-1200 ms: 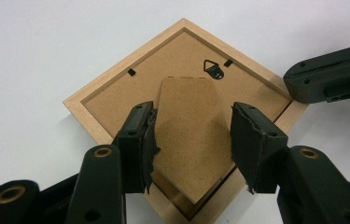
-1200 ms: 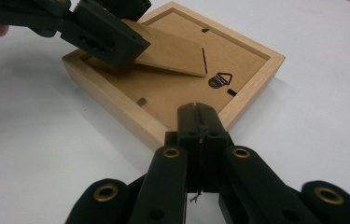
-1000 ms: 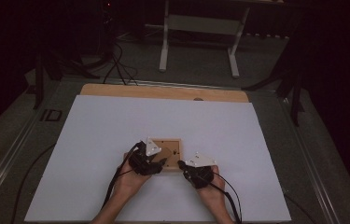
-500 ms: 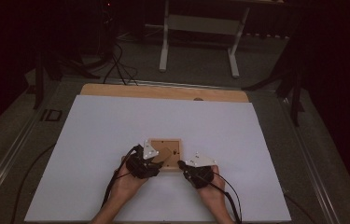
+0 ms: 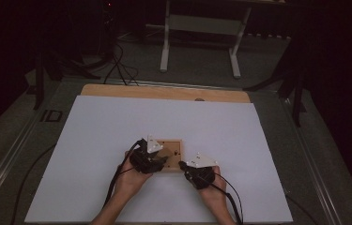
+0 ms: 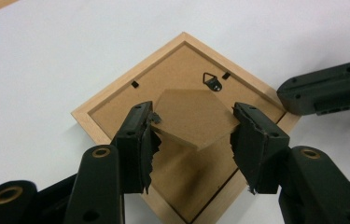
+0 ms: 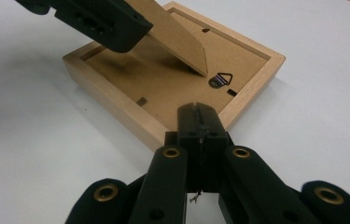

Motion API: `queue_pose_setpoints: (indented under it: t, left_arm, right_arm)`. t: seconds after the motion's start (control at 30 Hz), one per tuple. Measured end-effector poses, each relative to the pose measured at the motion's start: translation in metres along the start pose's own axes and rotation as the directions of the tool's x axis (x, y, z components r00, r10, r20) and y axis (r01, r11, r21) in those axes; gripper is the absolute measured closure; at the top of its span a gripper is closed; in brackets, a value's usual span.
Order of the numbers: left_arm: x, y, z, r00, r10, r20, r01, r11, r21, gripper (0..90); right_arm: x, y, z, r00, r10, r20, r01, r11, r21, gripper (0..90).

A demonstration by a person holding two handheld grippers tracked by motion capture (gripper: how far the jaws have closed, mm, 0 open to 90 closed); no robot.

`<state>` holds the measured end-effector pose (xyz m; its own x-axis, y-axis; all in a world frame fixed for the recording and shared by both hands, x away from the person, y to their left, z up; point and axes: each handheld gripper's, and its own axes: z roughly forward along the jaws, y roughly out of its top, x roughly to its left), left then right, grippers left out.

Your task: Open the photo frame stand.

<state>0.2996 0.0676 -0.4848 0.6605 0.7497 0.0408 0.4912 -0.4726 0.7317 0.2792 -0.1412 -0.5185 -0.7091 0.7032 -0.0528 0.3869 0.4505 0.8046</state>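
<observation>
High view — one frame [image 5: 171, 154], two tools

Wooden picture frame [image 6: 116, 100] lying face down on the white table, brown backing board up; its easel stand [image 6: 193, 116] lifted, tilted.

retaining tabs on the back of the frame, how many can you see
3. In the left gripper view: one small dark tab on the frame's upper-left edge, one beside the hanger. A third shows in the right gripper view. The raised stand may hide others.
</observation>
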Motion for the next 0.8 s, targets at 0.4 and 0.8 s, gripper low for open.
queue_pose_setpoints:
  t: [0.4,0.8]
  left_arm:
    - [0.0022,-0.0021,0.0011,0.9993,-0.034,0.018,0.034,0.9994,0.0,48.5]
    - [0.0097,-0.0051,0.0098,0.9855,-0.141,0.094,0.136,0.9893,0.051,42.9]
  right_arm:
    - [0.0005,-0.0001,0.0001,1.0,-0.005,0.005,0.005,1.0,-0.002,90.0]
    - [0.0008,-0.0004,0.0001,1.0,-0.004,0.006,0.004,1.0,-0.003,90.0]
